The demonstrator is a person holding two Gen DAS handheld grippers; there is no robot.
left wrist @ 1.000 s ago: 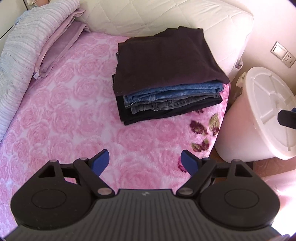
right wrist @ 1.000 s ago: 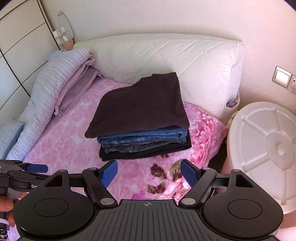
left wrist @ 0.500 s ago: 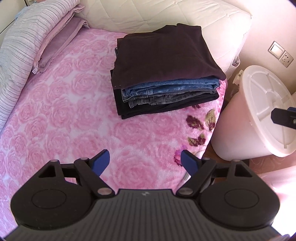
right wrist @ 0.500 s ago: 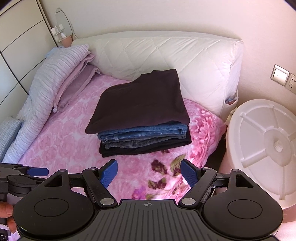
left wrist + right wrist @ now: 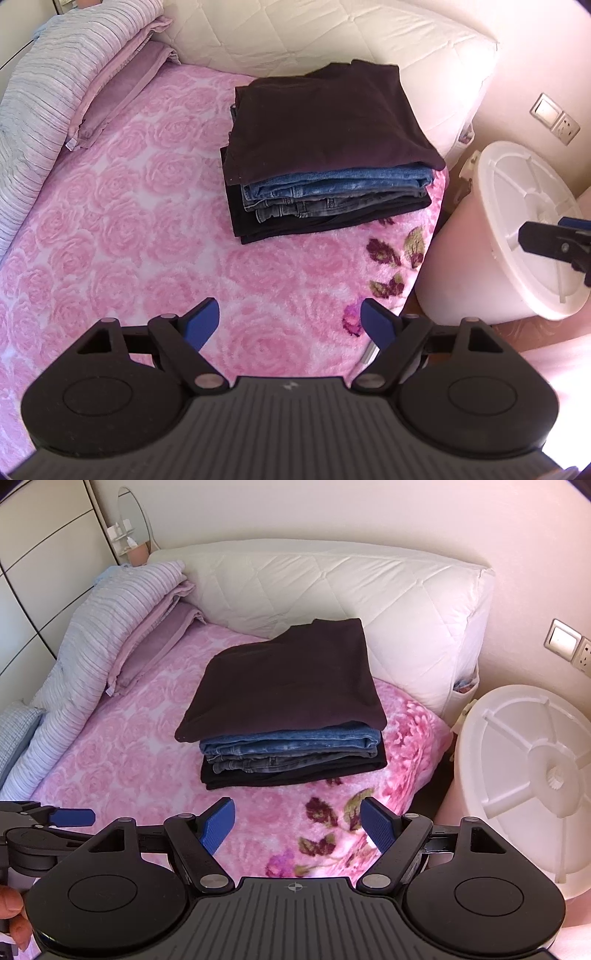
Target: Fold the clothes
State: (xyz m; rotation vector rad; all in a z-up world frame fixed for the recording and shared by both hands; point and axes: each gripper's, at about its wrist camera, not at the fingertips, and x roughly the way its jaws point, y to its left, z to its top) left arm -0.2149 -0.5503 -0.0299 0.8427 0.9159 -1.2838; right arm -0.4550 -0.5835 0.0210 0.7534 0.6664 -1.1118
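Little has shifted since a second ago: in the left wrist view the stack of folded clothes (image 5: 325, 147) now sits slightly lower and more to the middle of the frame, and both grippers remain pulled back from it.

That stack lies on the far right part of the pink rose blanket (image 5: 129, 221), just in front of the white quilted headboard cushion (image 5: 332, 33). A dark maroon garment (image 5: 284, 679) is on top, then blue jeans (image 5: 291, 740), grey jeans (image 5: 258, 764) and a black garment (image 5: 295, 775) at the bottom. Its edges line up fairly well, so the folding looks close to done.

The left gripper (image 5: 290, 325) has its jaws wide apart with nothing between them, over bare blanket. The right gripper (image 5: 297, 827) is likewise spread and empty, near the blanket's right edge beside the white plastic bucket (image 5: 535, 775).

By my judgement the denim is heavy and fairly stiff, holding its creases, while the top garment is soft, limp and likely to slide off. To shift the pile, taking hold low at the two near corners, under the black layer, seems safest; pinching only the top layer would drag it askew.
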